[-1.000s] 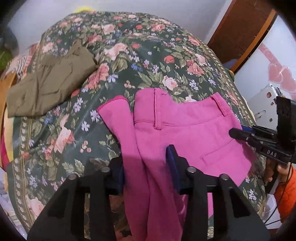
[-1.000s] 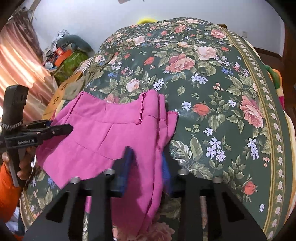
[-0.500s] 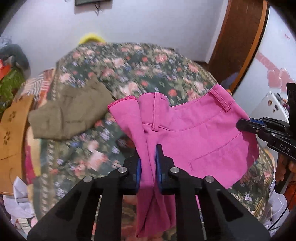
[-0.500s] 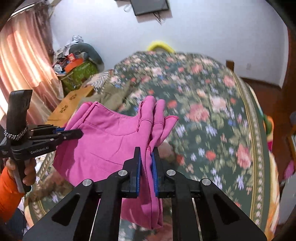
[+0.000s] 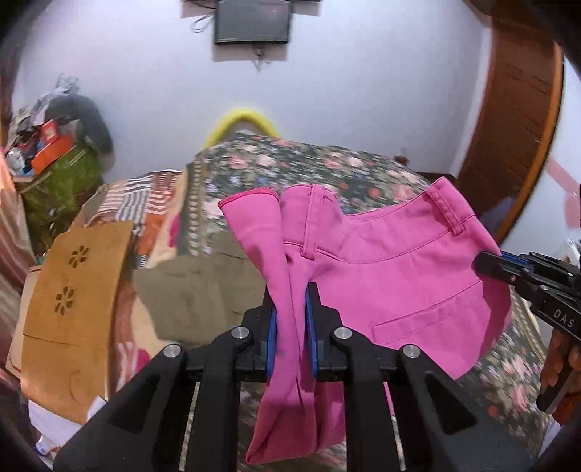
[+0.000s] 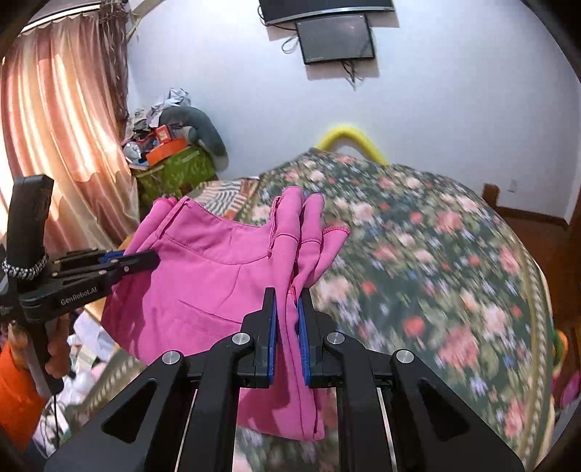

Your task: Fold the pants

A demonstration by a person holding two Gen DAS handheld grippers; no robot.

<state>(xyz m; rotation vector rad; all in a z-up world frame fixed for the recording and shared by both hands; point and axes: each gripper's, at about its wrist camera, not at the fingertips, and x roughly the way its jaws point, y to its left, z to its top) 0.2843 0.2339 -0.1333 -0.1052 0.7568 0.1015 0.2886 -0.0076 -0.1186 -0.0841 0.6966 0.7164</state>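
Above the floral bedspread (image 6: pixel 454 254), pink pants (image 5: pixel 392 276) hang stretched between both grippers: left gripper (image 5: pixel 292 290) clamped on one bunched edge, right gripper (image 6: pixel 287 294) clamped on the other. Olive garment (image 5: pixel 196 294) lies left on the bed.

"genrobot.ai" (left hand-held gripper (image 6: pixel 139 259)), "das" (right hand-held gripper (image 5: pixel 488 267))

- Left wrist view: set just behind the left gripper (image 5: pixel 291 312), facing forward and downward along its fingers, very close to the pink pants (image 5: pixel 392 276); right gripper (image 5: pixel 488 265) off to the right.
- Right wrist view: set just behind the right gripper (image 6: pixel 287 308), same tilt; left gripper (image 6: pixel 145 258) off to the left.
- Shared beyond both: pants, floral bedspread (image 6: pixel 435 261), wall-mounted screen (image 5: pixel 252 21).
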